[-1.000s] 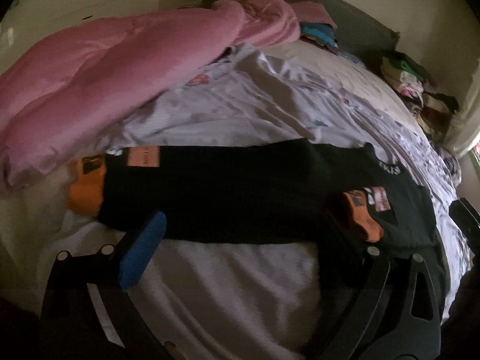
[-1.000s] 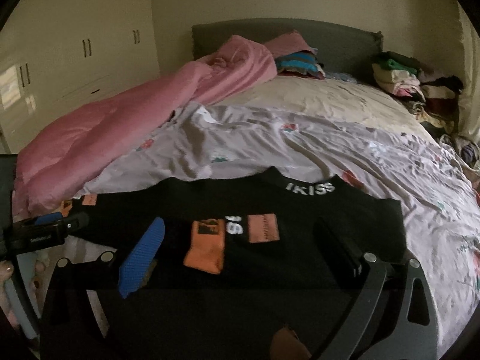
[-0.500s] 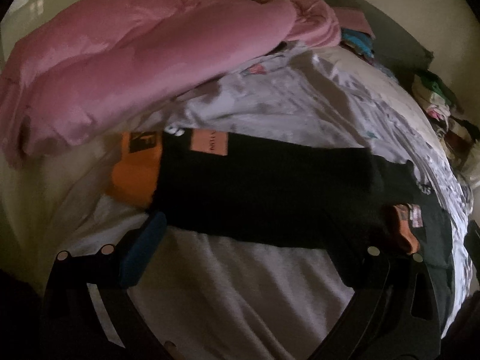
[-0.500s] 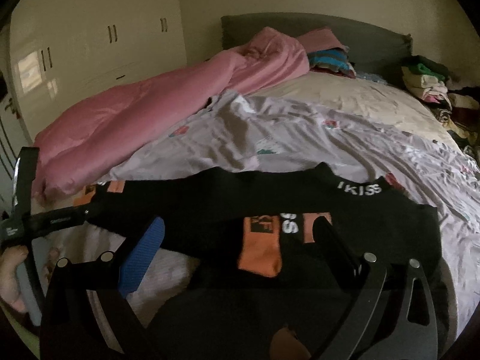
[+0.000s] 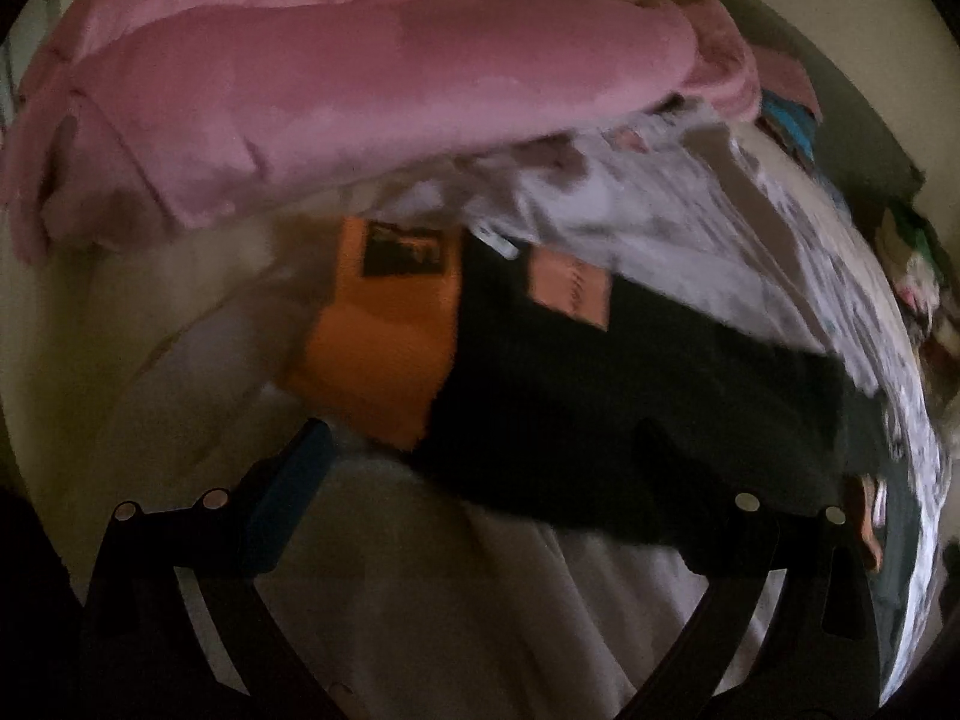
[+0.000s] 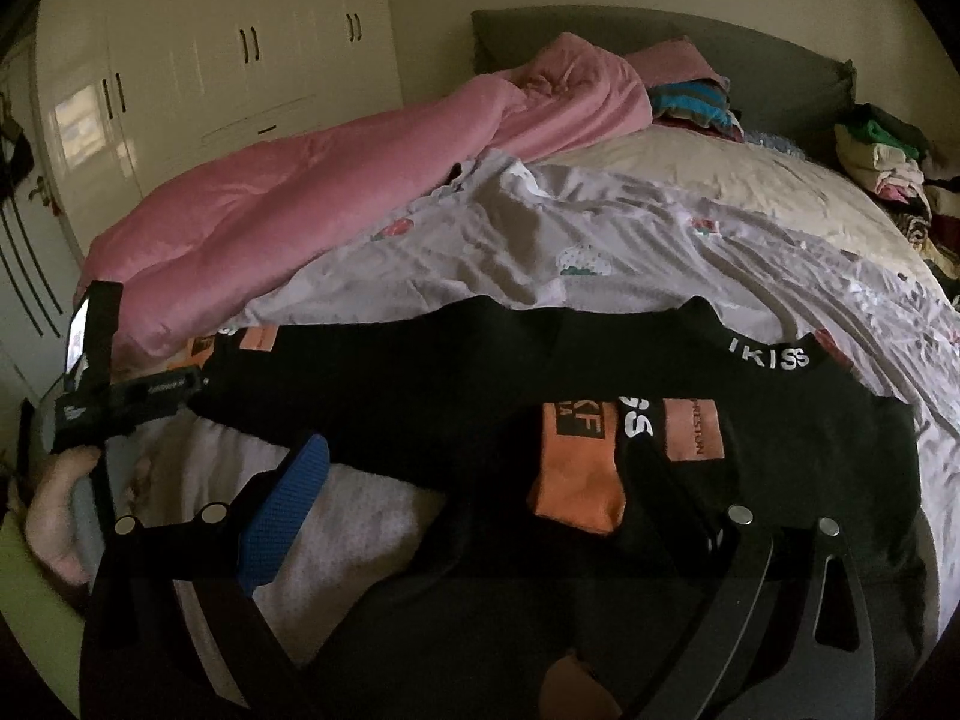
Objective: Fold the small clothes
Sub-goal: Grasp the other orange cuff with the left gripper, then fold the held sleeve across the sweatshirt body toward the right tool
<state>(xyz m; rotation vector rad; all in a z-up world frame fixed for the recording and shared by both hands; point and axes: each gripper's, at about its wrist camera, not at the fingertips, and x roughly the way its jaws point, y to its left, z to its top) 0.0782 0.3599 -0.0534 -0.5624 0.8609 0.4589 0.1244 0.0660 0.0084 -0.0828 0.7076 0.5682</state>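
Bed (image 6: 750,180): pink duvet (image 6: 300,204), printed sheet (image 6: 600,240), black sweater (image 6: 450,384), clothes pile (image 6: 888,162).

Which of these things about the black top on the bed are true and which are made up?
1. The black top has orange cuffs. True.
2. White letters run along its collar. True.
3. The big blanket piled on the bed is green. False: it is pink.
4. The right gripper is shut on a sock. False: its fingers stand apart, over the top.
5. The left gripper is open, near one orange cuff. True.
6. Both sleeves are folded across the chest. False: one stretches out sideways.
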